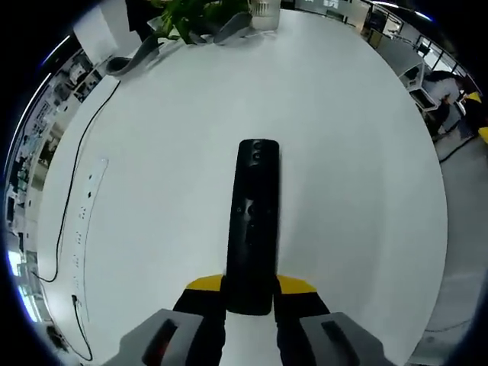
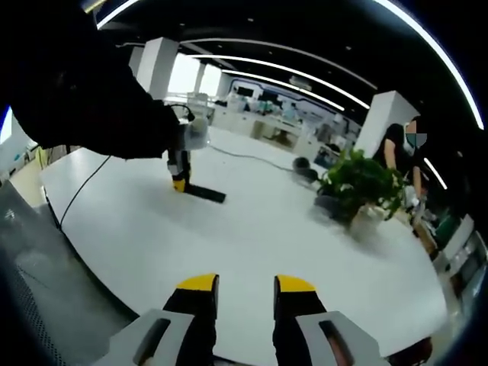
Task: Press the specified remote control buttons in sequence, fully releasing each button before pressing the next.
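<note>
One black remote control (image 1: 252,229) lies flat on the white table (image 1: 343,152), its near end clamped between the yellow-tipped jaws of the left gripper (image 1: 250,293); the right gripper (image 2: 245,293) hangs over the table edge, jaws parted and holding nothing; one potted plant (image 2: 357,183) sits across the top, one black cable (image 1: 72,191) trails along the edge, and one person (image 2: 400,149) stands behind the plant.
</note>
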Demonstrator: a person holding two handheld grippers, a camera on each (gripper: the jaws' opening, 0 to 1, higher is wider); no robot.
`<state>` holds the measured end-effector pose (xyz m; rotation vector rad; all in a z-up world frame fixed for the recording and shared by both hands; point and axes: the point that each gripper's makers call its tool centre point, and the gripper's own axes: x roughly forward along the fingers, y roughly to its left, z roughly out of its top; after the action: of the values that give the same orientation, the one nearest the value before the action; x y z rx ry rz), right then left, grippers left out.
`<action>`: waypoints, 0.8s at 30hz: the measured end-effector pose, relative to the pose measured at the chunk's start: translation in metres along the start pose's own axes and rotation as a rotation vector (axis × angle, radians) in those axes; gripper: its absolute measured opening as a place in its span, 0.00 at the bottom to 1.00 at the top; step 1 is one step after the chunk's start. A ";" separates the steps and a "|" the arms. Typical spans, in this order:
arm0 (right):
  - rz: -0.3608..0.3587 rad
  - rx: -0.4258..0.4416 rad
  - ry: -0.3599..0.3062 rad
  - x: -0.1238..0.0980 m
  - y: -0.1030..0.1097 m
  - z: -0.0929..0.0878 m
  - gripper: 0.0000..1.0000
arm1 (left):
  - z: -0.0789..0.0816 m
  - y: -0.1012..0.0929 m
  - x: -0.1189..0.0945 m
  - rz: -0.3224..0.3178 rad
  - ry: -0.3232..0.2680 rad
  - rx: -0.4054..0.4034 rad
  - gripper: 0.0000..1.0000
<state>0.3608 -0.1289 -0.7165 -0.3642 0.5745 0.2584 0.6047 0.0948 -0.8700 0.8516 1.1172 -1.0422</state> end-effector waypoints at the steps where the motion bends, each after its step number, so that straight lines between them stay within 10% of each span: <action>1: -0.003 0.003 -0.005 0.000 -0.001 0.001 0.26 | 0.000 -0.004 -0.001 0.002 0.001 -0.001 0.23; 24: 0.043 -0.045 -0.005 0.000 0.011 0.002 0.25 | -0.007 -0.064 -0.007 -0.004 -0.029 -0.034 0.23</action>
<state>0.3583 -0.1180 -0.7179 -0.3954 0.5721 0.3136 0.5405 0.0838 -0.8670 0.8047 1.1095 -1.0337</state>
